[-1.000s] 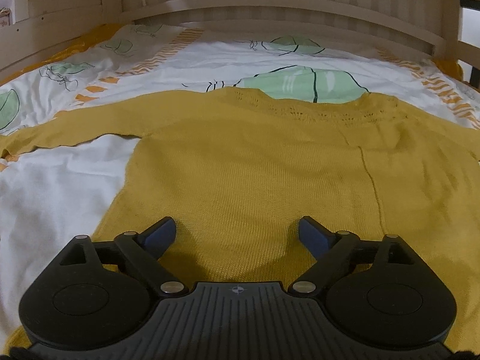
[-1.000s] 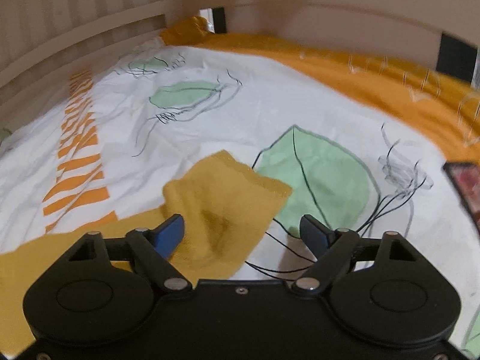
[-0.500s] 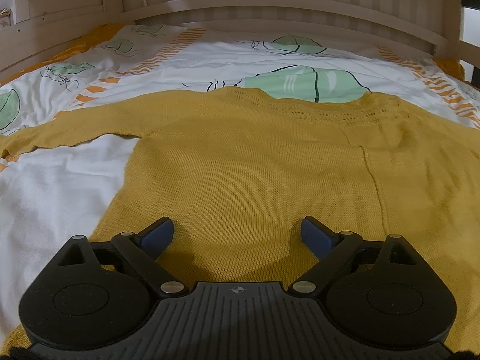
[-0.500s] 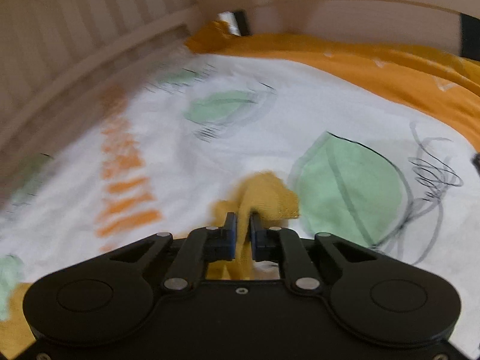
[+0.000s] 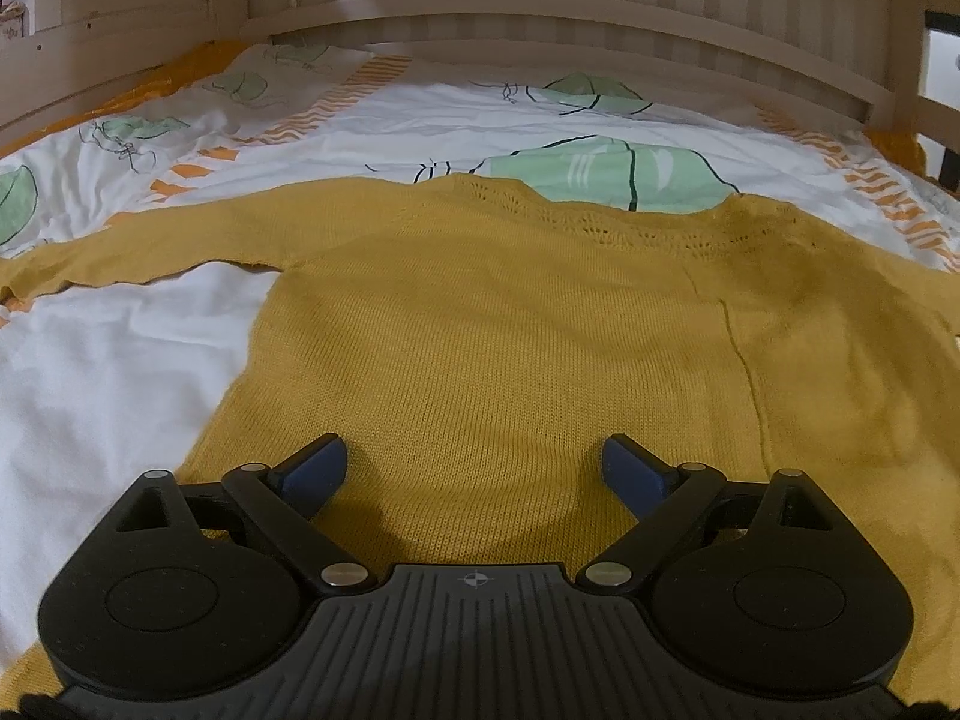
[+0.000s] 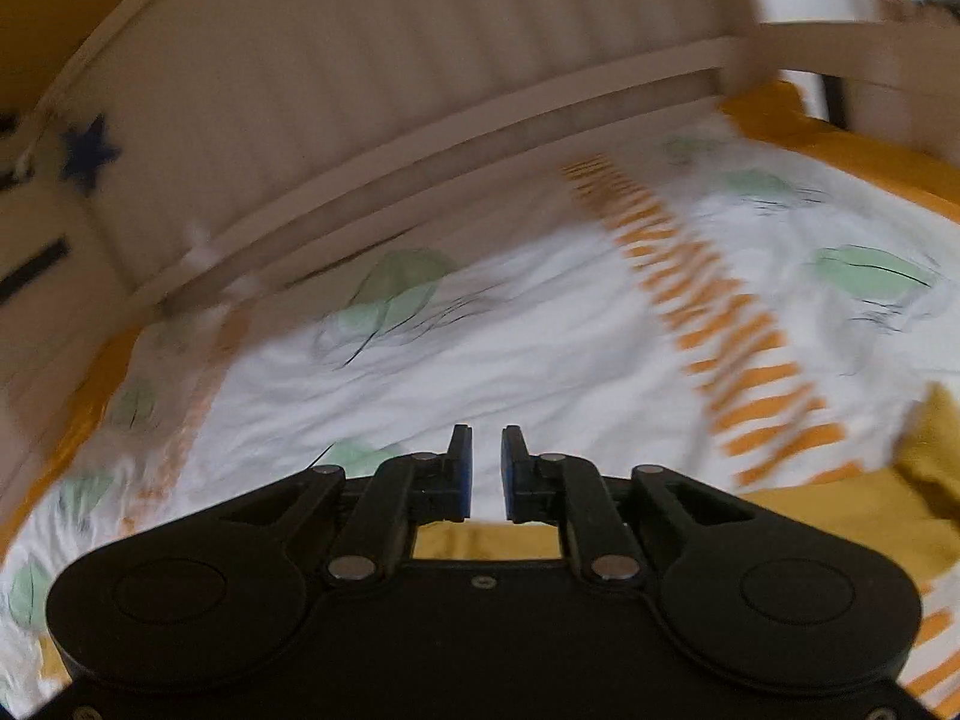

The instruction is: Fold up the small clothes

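Left wrist view gives you the steadier look at the bed [image 5: 120, 360]: a white cover printed with green leaves, thin black scribbles and bands of orange dashes, an orange sheet showing along the far left edge. Pale wooden slats and a curved rail [image 5: 540, 0] close off the far end, and more wooden framing runs down the left side.

Your yellow sweater [image 5: 510, 330] lies spread flat on that cover, neckline toward the rail with a row of openwork stitches below it. One sleeve stretches out flat to the left across the white fabric. A vertical seam or crease runs down the body right of centre. On the right the knit runs out of the picture.

Your left gripper [image 5: 477, 471] sits low over the sweater's near end, its jaws spread wide with the blue pads well apart and nothing between them; bare knit shows in the gap.

Right wrist view is smeared by motion, so take its detail loosely. It shows you what the other does not: a dark blue star shape [image 6: 90, 153] on the wall at the left, and the bed's right-hand stretch with a long band of orange dashes. There you see only parts of the sweater, a strip just under the gripper body and a raised fold at the right edge. Your right gripper [image 6: 486, 468] has its jaws drawn nearly together with a narrow slit between the pads, and nothing is caught in it.
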Available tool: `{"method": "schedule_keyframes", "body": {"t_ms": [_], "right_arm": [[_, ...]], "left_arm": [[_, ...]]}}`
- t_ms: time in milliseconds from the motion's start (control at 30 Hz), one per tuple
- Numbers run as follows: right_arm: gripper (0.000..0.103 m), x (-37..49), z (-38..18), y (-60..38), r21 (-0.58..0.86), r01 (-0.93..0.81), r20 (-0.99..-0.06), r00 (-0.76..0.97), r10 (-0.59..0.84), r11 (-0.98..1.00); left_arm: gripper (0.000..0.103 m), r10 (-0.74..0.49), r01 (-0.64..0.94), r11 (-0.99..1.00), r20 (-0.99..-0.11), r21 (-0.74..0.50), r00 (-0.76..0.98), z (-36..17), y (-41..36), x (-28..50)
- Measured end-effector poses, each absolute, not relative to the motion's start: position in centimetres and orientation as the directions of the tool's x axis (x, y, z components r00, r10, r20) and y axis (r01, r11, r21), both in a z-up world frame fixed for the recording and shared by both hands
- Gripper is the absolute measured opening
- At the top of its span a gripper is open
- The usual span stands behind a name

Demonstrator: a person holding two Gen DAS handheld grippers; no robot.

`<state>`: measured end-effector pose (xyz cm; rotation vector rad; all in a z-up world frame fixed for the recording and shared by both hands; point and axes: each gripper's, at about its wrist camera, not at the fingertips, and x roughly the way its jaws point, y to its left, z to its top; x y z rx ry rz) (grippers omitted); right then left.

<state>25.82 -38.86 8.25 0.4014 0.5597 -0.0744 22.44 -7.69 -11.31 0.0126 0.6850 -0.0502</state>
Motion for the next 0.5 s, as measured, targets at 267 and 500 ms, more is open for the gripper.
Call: {"method": "schedule_keyframes", "body": {"t_ms": [267,500], "right_arm": [[0.082,24.7,3.8,-37.4,0.186,0.252,-0.564,0.819,-0.107,0.950],[0.102,22.9,0.8,-43.6,-0.040,0.499,-0.492,0.744,-0.452,0.866]], "left_arm": [[0.093,-0.045,0.051,0.999,-0.632,-0.009,0.774,-11.4,-7.6,22.5],[0.094,-0.042,0.051,0.999,-0.632,-0.003,0.774,-11.4,-7.6,22.5]]}}
